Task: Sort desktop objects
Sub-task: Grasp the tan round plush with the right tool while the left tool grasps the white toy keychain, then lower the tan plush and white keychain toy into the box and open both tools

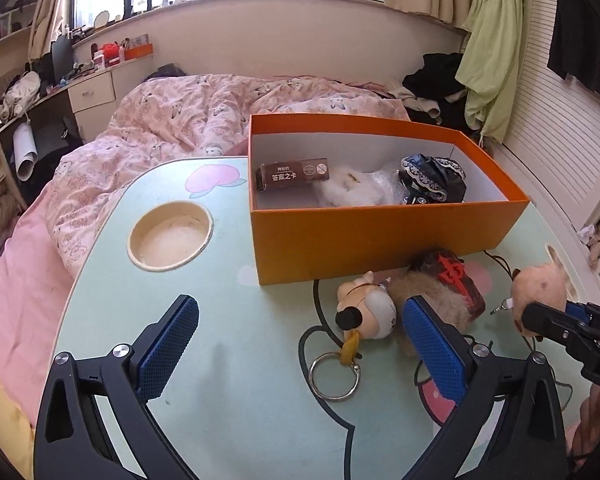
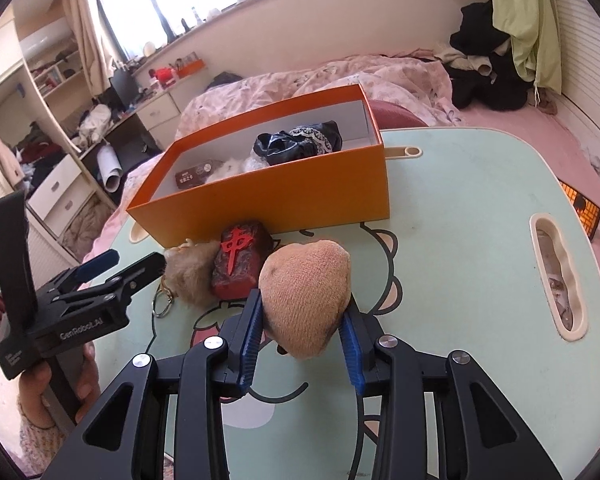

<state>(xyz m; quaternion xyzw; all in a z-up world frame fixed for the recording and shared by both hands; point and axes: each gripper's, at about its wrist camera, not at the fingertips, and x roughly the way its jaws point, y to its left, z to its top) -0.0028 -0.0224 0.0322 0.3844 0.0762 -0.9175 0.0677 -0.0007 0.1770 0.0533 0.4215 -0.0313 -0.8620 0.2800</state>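
Observation:
An orange box (image 1: 364, 236) (image 2: 284, 200) stands on the green lap table (image 1: 236, 392) (image 2: 468, 216) and holds a brown card pack (image 1: 294, 174), white fluff and a black lace item (image 1: 432, 178). In front of it lie a small doll keychain (image 1: 366, 312), a brown furry piece (image 2: 192, 276) and a dark red mahjong tile plush (image 1: 456, 276) (image 2: 240, 260). My right gripper (image 2: 304, 320) (image 1: 540, 320) is shut on a tan plush toy (image 2: 306, 296) (image 1: 540, 286). My left gripper (image 1: 300, 344) (image 2: 134, 262) is open and empty, just left of the doll.
A round cup recess (image 1: 170, 236) sits in the table at the left, a slot recess (image 2: 556, 276) at the right. A bed with a pink quilt (image 1: 204, 120) lies behind. A phone (image 2: 580, 208) lies off the table's right edge.

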